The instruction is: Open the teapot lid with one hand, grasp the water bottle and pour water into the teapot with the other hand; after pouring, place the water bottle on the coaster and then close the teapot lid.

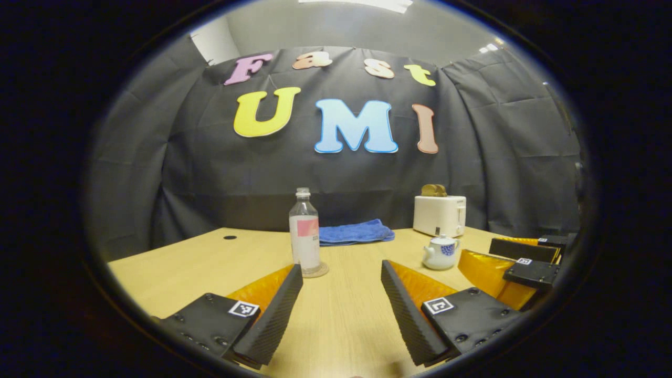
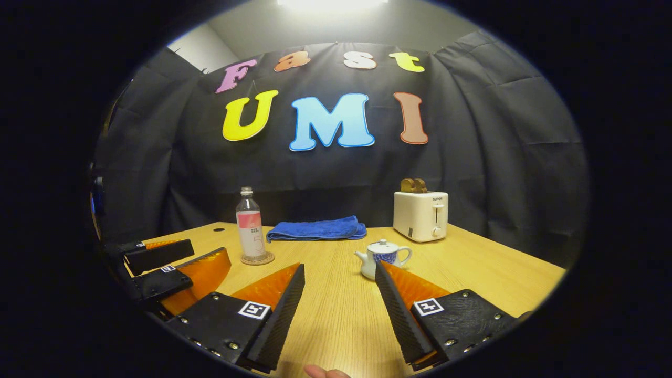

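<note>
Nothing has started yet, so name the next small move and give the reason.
Probably bring the right tool forward to the teapot and close on its lid knob. The lid sits on the pot, both tools are open and empty, and the water bottle stands on its coaster ahead of the left tool.

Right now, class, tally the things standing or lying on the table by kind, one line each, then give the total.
Water bottle: 1
Coaster under the bottle: 1
Teapot, lid on: 1
Blue towel, folded: 1
Toaster with toast in its slots: 1
Total: 5
</note>
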Tool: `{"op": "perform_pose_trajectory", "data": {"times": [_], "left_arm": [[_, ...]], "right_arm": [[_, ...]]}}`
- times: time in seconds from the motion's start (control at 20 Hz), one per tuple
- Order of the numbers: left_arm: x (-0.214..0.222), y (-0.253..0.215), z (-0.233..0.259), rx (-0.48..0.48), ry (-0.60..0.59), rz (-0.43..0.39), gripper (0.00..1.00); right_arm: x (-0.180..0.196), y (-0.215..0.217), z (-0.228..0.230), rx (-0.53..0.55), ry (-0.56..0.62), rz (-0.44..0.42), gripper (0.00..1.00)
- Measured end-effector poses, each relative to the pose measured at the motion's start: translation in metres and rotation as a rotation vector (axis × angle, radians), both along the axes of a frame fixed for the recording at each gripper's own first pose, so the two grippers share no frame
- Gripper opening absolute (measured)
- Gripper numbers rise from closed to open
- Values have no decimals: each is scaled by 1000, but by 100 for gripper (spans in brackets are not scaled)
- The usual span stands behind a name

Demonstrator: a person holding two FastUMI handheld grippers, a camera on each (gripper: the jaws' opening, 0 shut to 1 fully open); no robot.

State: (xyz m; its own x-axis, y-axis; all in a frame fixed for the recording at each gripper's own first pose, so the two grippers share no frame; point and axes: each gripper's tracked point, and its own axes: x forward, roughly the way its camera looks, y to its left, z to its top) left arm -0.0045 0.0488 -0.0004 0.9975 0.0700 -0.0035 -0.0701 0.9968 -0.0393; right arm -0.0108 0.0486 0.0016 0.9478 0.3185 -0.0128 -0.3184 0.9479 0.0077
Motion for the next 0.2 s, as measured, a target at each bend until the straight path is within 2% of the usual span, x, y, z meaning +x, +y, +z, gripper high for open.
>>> {"op": "perform_pose_trajectory", "data": {"times": [0.2], "left_arm": [[-1,0,1,4,-11,25,100]], "right_arm": [[1,-5,-4,10,11,-21,84]]}}
